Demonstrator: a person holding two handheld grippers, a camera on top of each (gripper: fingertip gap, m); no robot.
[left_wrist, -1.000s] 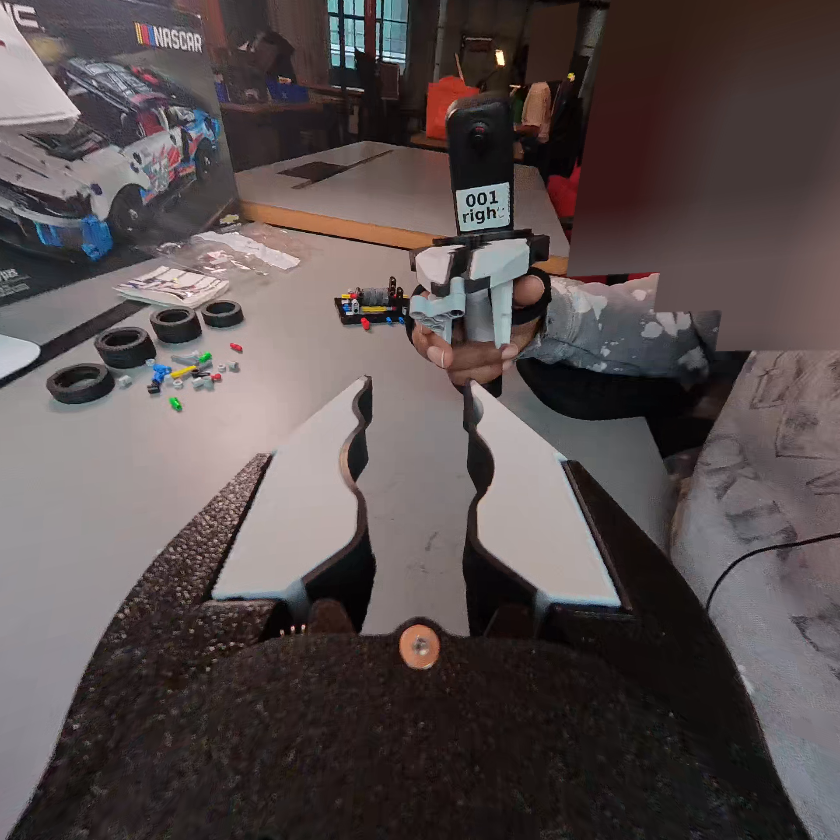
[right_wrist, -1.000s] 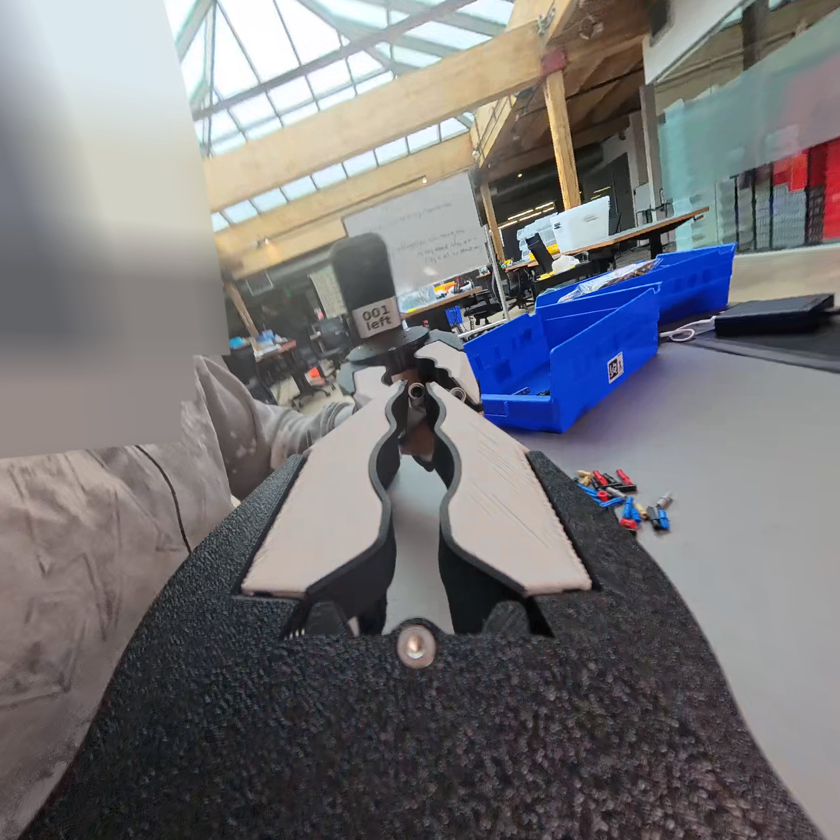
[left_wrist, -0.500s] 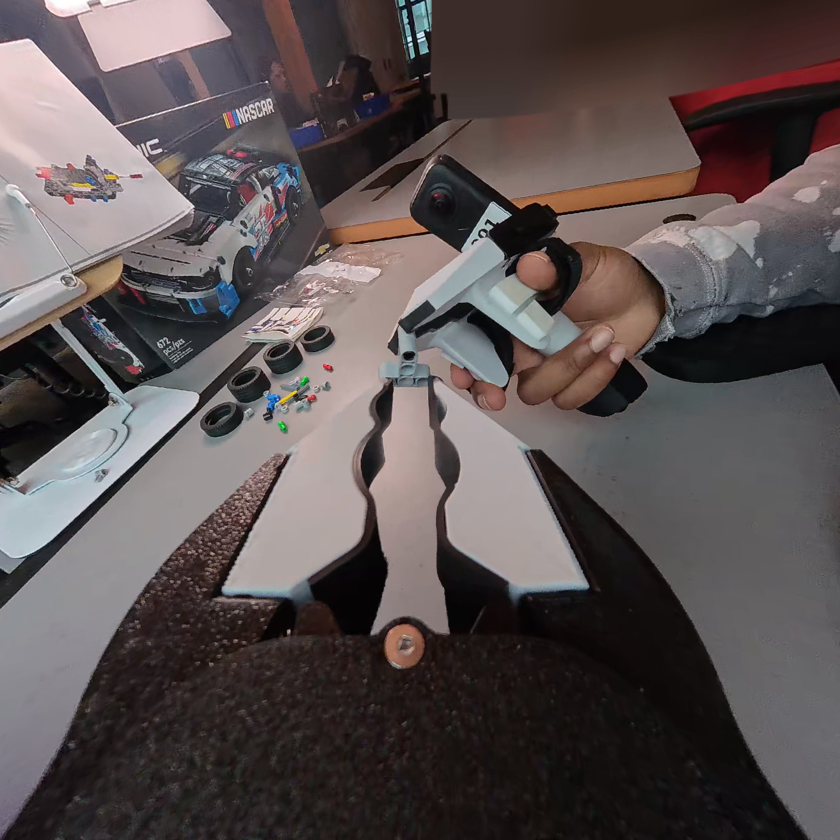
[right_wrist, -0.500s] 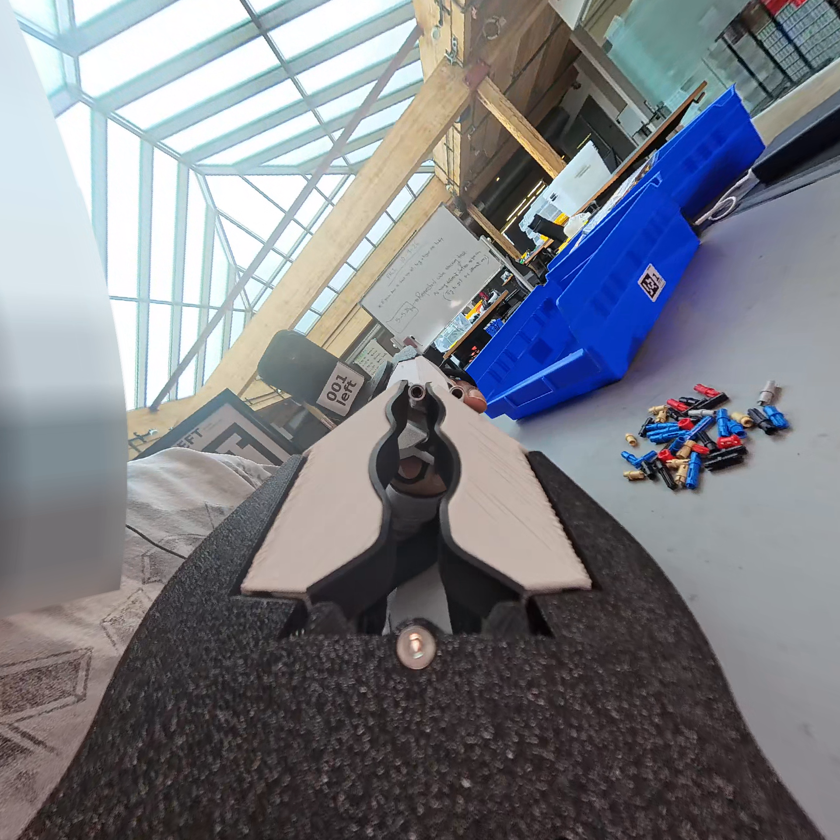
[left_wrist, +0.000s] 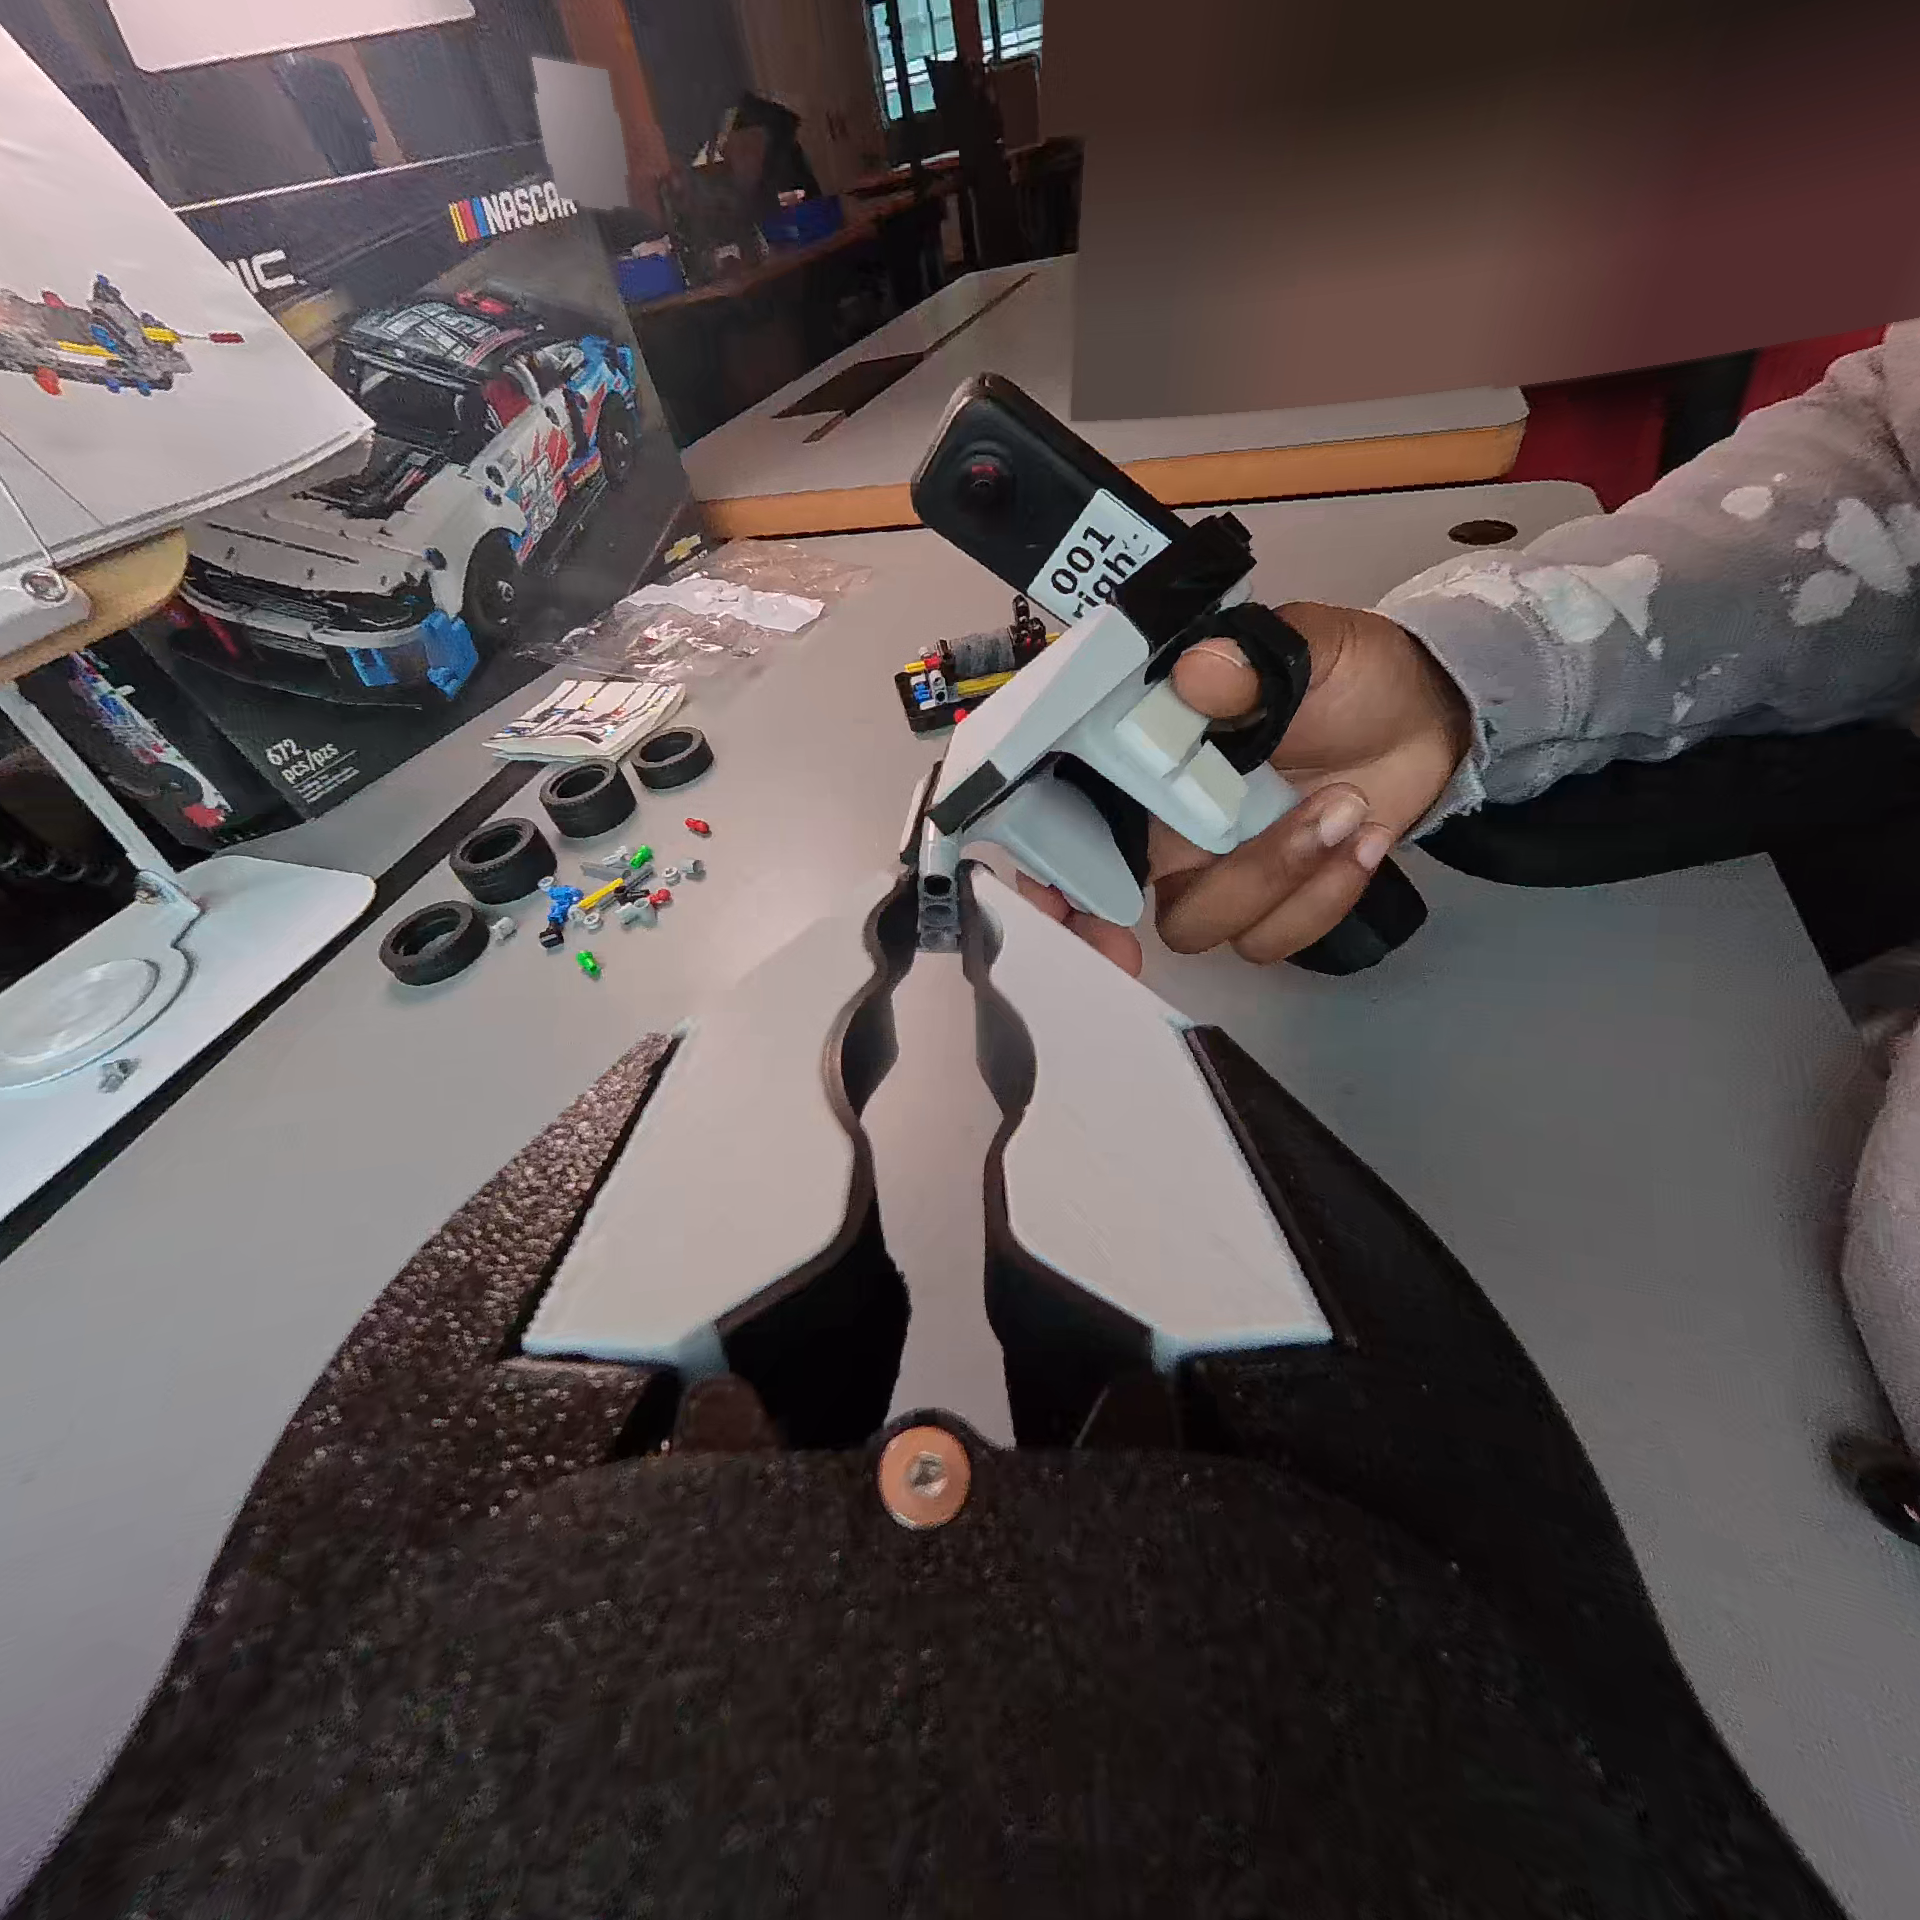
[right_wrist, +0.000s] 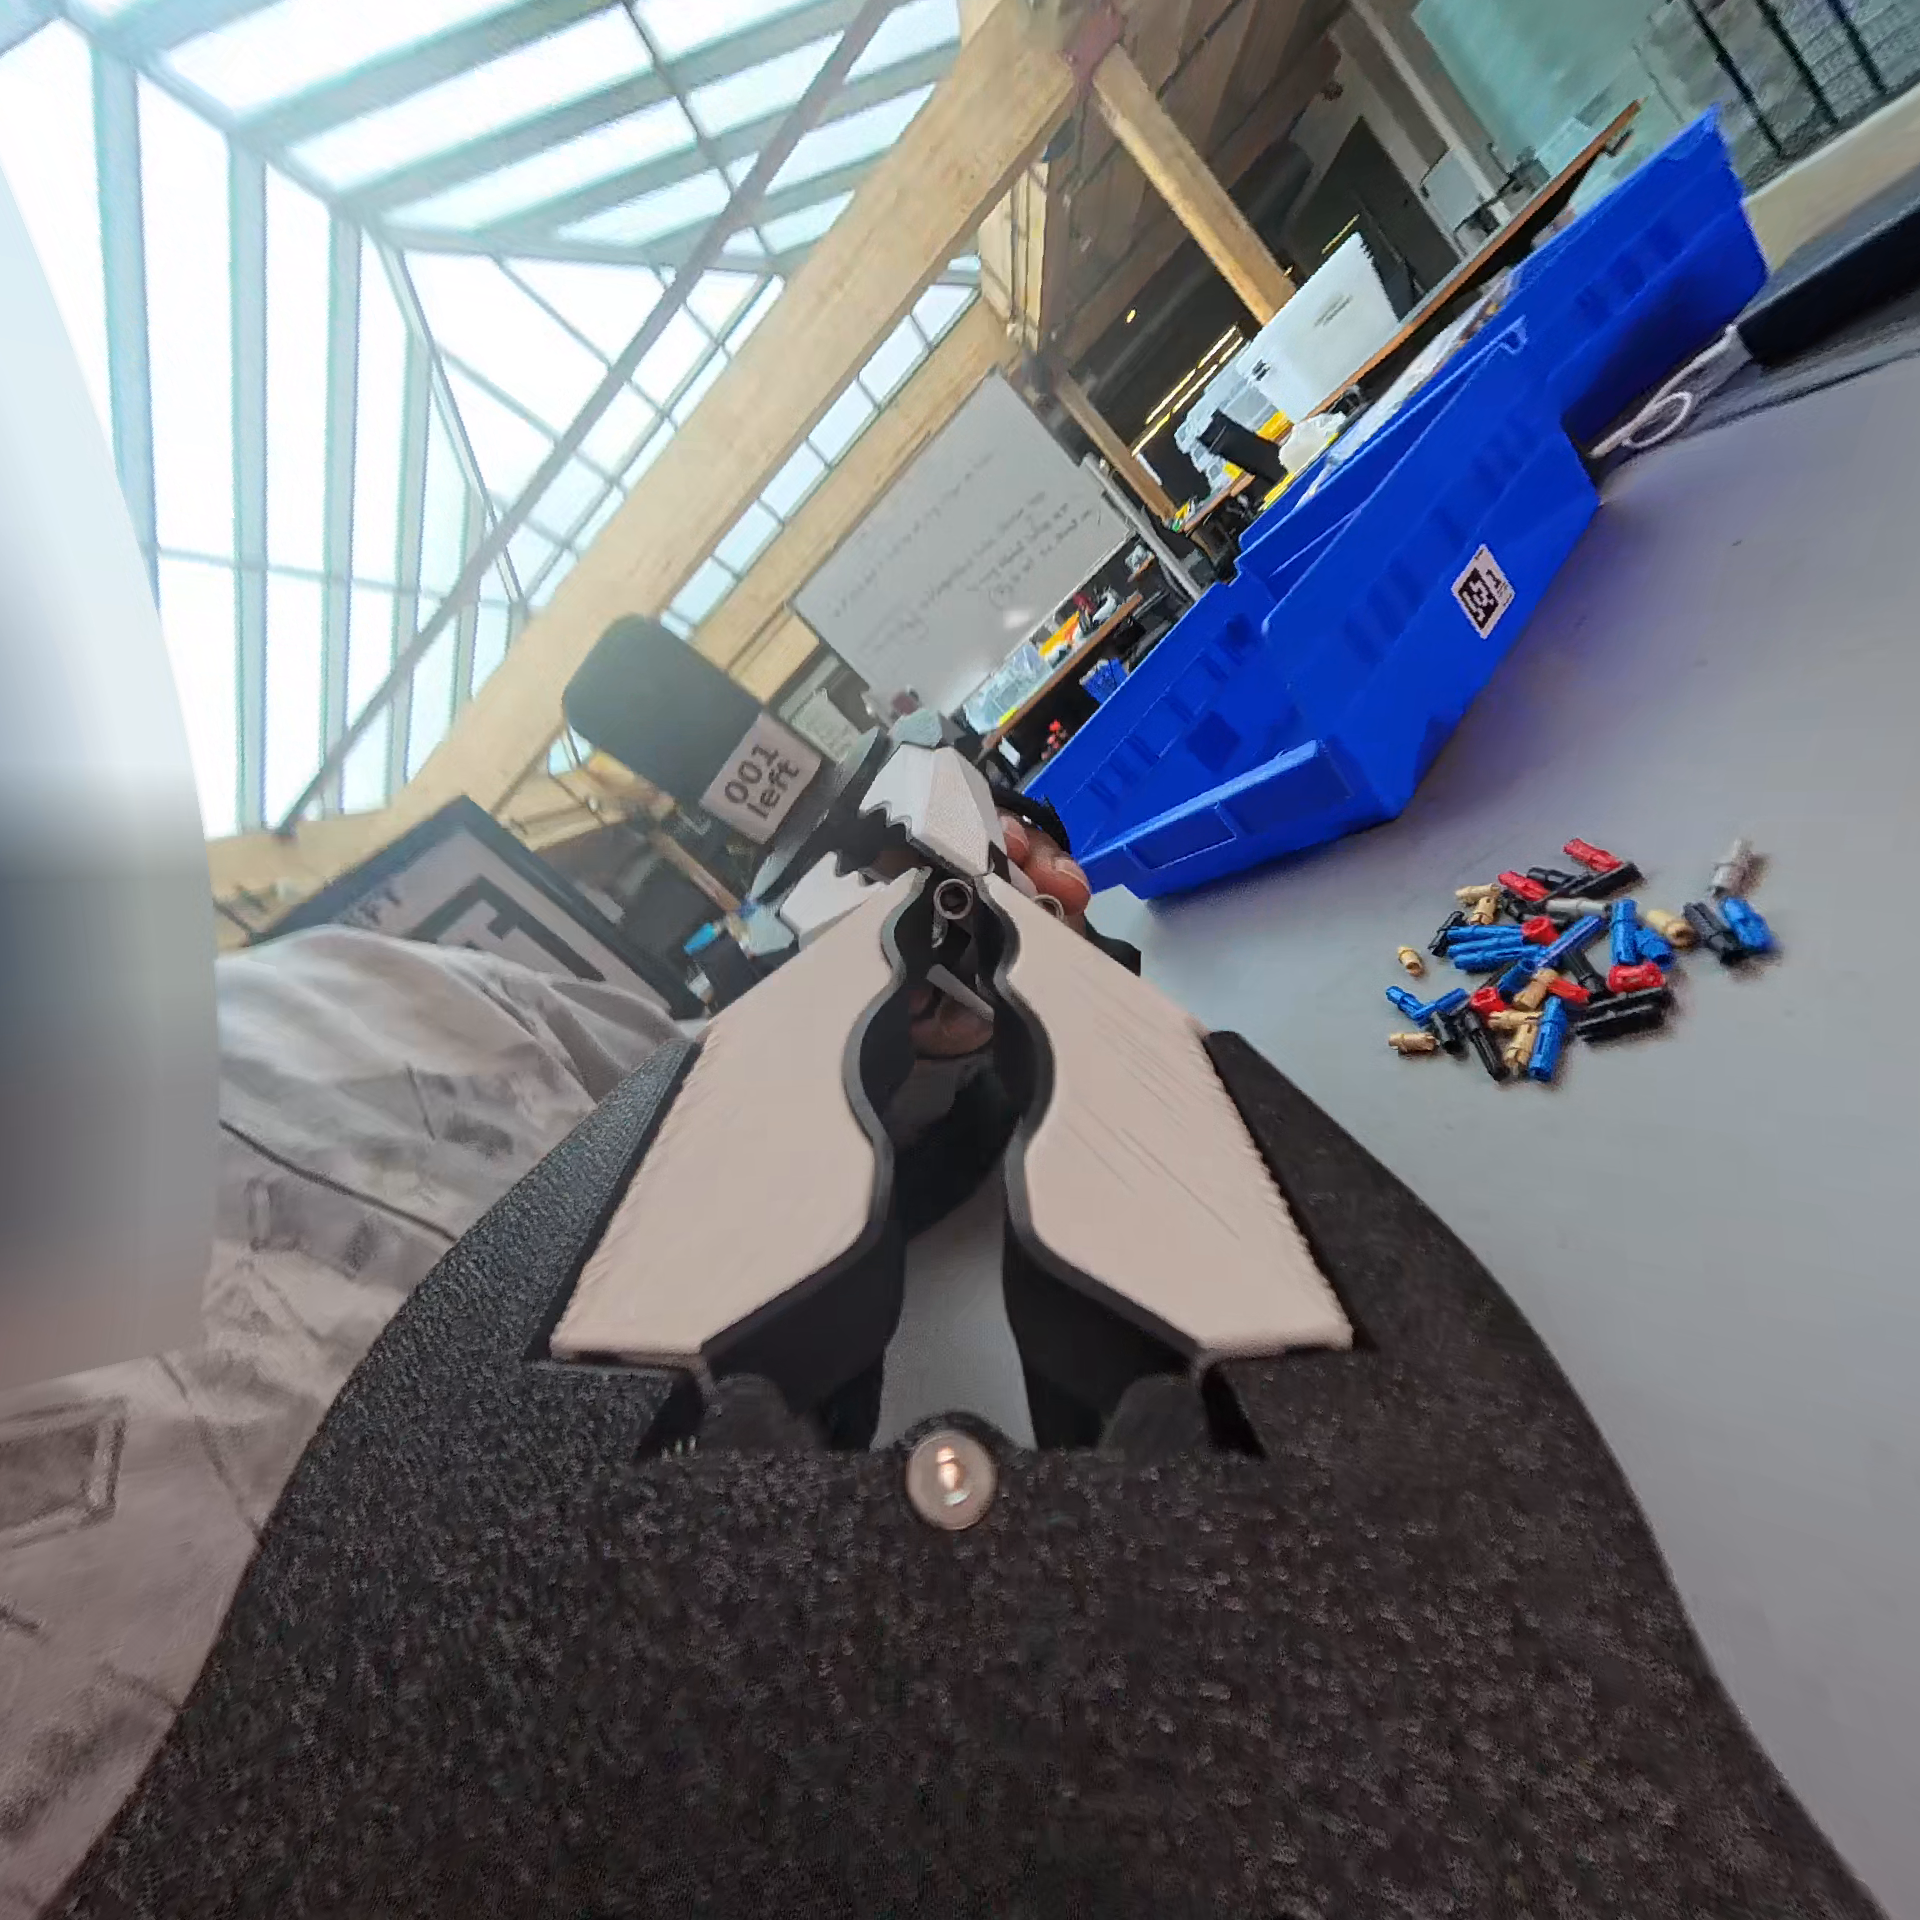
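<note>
Four black tyres, two blue bins, one set box, one sticker sheet, two grippers.

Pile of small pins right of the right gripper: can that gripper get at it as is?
Probably not as is. The right gripper is shut on a small grey piece, as is the left gripper. The table towards the pin pile looks bare.

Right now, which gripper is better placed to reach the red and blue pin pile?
Right, likely: the pin pile lies close beside the right gripper, though it grips a grey beam.
</note>
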